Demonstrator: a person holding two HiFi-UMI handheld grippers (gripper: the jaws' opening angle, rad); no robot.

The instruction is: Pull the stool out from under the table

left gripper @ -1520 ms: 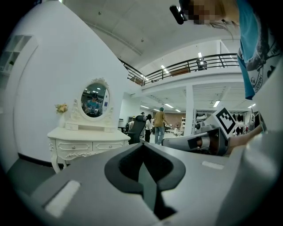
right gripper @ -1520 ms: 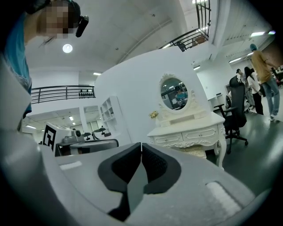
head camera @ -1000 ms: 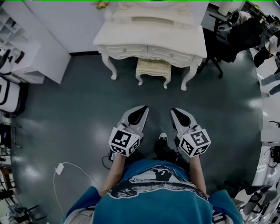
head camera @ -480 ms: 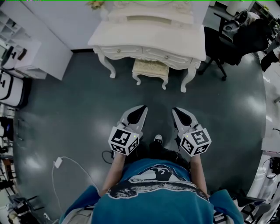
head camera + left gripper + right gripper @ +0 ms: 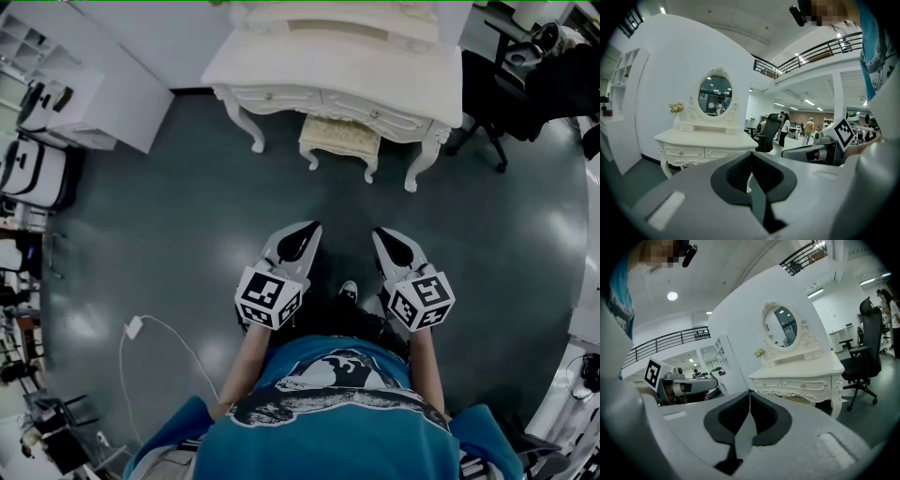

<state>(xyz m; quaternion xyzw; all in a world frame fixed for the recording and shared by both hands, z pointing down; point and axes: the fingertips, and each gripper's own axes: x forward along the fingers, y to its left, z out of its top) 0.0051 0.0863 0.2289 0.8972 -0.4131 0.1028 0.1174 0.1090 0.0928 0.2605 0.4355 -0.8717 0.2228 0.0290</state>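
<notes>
Under the tabletop [image 5: 281,66] stands the stool [image 5: 341,137], well apart from the left gripper [image 5: 309,229] and right gripper [image 5: 382,234], both with fingers together and empty.

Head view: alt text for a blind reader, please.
A cream cushioned stool sits partly under a white carved dressing table; nearer, a person holds the left gripper and right gripper, jaws shut and empty, above dark floor.
</notes>
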